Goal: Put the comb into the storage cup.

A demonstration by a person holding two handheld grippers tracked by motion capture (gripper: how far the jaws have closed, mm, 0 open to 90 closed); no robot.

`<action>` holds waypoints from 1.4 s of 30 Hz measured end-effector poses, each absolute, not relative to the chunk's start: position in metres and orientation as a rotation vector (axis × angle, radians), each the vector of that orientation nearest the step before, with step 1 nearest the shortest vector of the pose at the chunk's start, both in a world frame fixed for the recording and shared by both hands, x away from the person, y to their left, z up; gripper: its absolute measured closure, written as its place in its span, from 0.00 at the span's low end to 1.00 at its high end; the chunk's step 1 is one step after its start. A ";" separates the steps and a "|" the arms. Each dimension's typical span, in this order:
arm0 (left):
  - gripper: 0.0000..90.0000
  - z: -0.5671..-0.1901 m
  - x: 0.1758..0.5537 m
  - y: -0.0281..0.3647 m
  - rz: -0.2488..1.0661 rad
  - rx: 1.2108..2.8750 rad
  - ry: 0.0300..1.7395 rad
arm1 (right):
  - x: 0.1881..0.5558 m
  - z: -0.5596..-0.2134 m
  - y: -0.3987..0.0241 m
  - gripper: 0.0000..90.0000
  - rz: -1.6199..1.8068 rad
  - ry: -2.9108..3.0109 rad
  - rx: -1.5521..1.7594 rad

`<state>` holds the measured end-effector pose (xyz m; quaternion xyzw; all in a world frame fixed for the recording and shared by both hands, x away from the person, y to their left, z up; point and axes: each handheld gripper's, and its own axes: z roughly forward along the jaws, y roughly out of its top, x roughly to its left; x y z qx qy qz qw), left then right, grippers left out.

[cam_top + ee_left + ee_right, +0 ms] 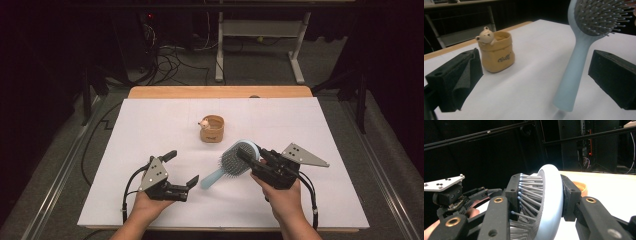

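High view: our right gripper (248,156) pinches the pale-blue plastic hairbrush (235,160) by its head; our left gripper (182,168), spread, flanks its handle, ungrasped.

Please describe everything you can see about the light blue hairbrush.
The hairbrush looks like light blue plastic, with an oval head, a grey cushion full of thin pins with small ball tips, and a smooth, rounded handle. The right gripper is shut on its head: one jaw presses on the bristle side, the other on the back. The brush is tilted, its handle pointing down towards the white table, between the open jaws of the left gripper, which do not touch it.
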<state>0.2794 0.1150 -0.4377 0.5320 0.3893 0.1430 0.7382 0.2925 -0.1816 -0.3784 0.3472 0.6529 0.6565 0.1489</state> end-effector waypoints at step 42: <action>0.00 -0.446 0.292 0.150 0.362 1.115 0.895 | 0.294 -0.374 -0.221 0.67 1.771 1.774 0.994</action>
